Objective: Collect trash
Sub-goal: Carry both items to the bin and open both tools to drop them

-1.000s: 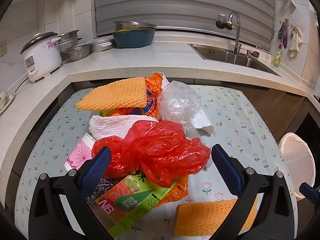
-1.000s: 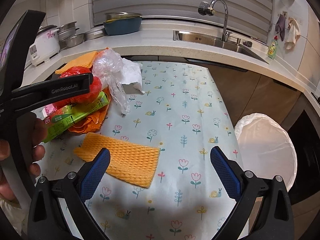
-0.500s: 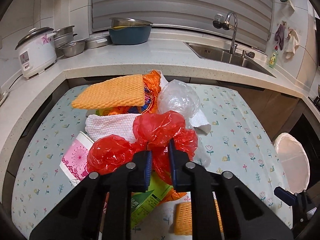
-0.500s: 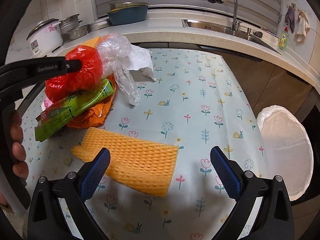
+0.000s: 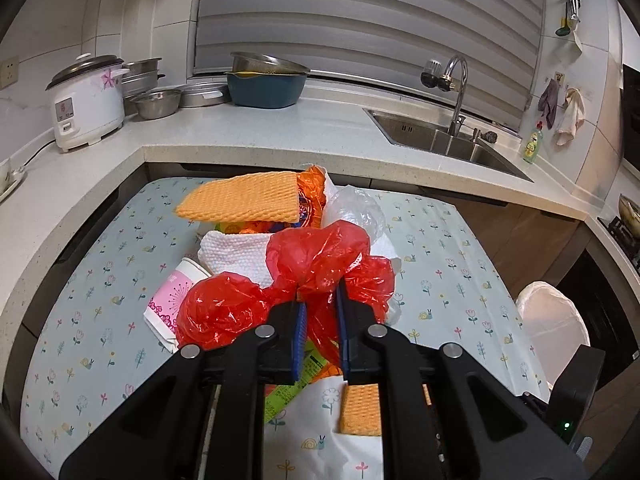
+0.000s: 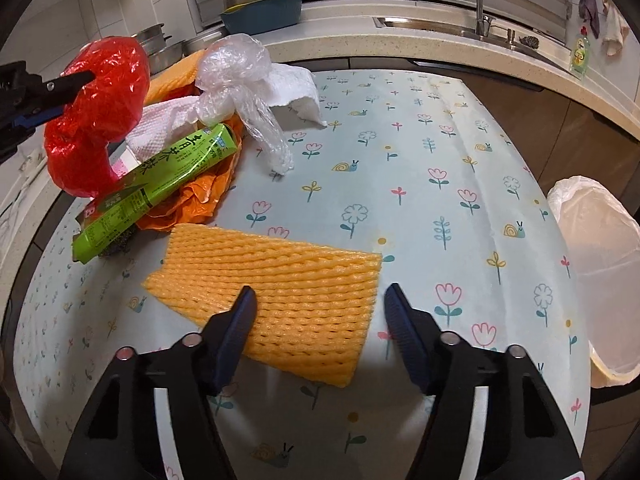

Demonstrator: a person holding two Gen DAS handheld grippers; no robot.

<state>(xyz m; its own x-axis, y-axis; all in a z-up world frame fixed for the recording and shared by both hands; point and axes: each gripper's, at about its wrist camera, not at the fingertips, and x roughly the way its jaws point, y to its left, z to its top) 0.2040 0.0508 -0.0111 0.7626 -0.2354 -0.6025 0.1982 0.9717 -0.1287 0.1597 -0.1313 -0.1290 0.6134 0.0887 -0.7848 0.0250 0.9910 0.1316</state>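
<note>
Left gripper [image 5: 320, 304] clamped narrow on red plastic bag [image 5: 316, 256], above the trash pile beside green carton [image 6: 152, 184]. Right gripper [image 6: 318, 300] half wide and closing around orange foam net [image 6: 280, 288], pads not yet pressing. Only from the right wrist: net whole, lined bin [image 6: 596, 276] open.

The pale blue table cloth [image 6: 420, 128] carries small tulips, leaves and snails in pink, yellow and teal. The crumpled plastic bag [image 5: 320, 264] is glossy red. The ribbed foam mesh sheet [image 6: 288, 292] is orange-yellow. The long carton [image 6: 160, 184] is lime green with dark lettering. The paper cup [image 5: 172, 300] is white with pink flowers.
</note>
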